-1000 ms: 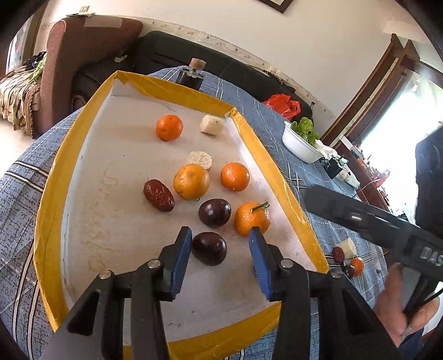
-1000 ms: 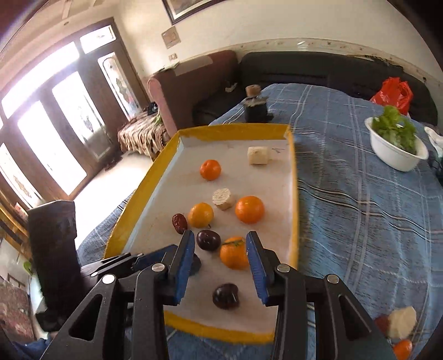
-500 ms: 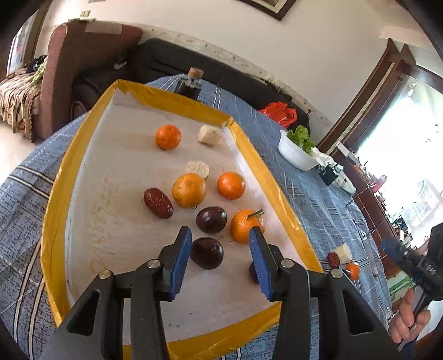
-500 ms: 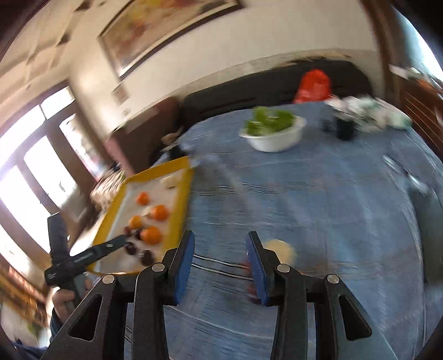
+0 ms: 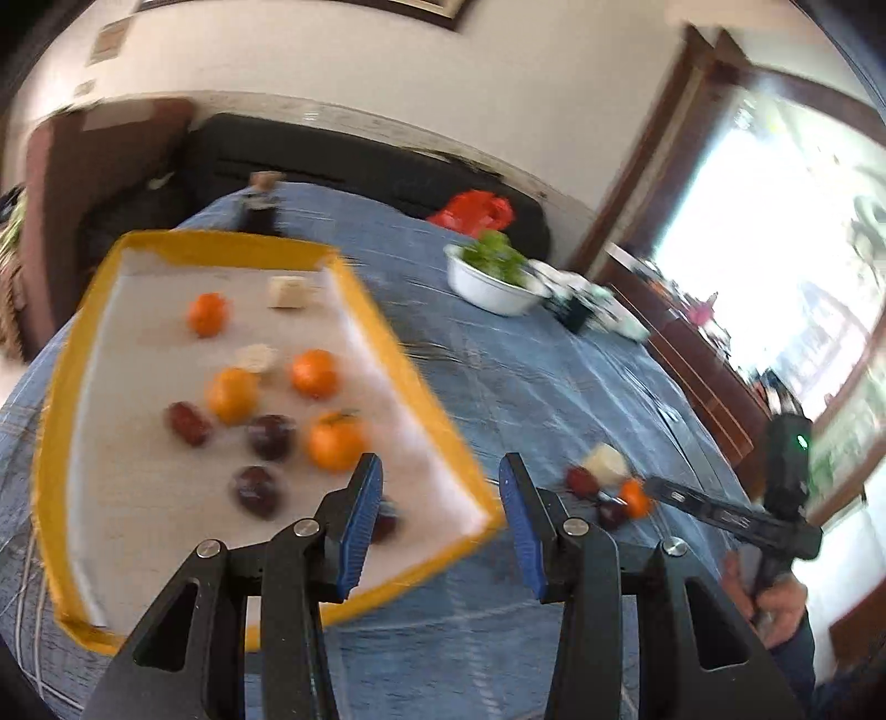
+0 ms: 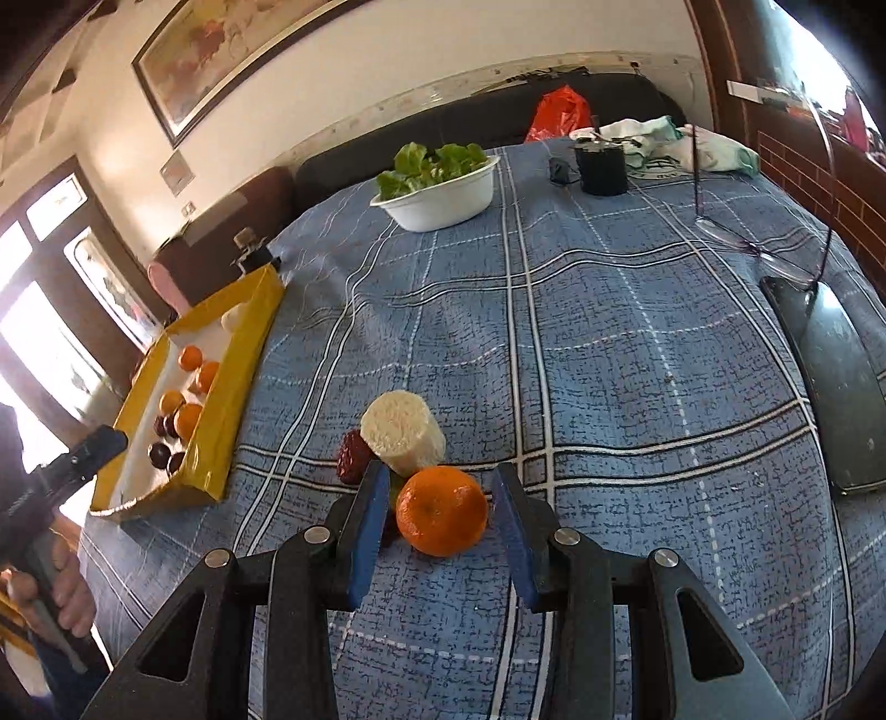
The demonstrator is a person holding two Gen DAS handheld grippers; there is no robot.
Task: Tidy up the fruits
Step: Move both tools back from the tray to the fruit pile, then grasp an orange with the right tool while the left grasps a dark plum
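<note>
One orange point(image 6: 442, 510) on the tablecloth, untouched between the open right hand-held gripper's point(image 6: 440, 518) pads.

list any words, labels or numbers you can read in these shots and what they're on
None can be read.
Right gripper: pale marks on its black arm, too blurred to read.
Wall plaque under the framed painting: too small to tell.
White cloth behind the black cup: green print, unreadable.
</note>
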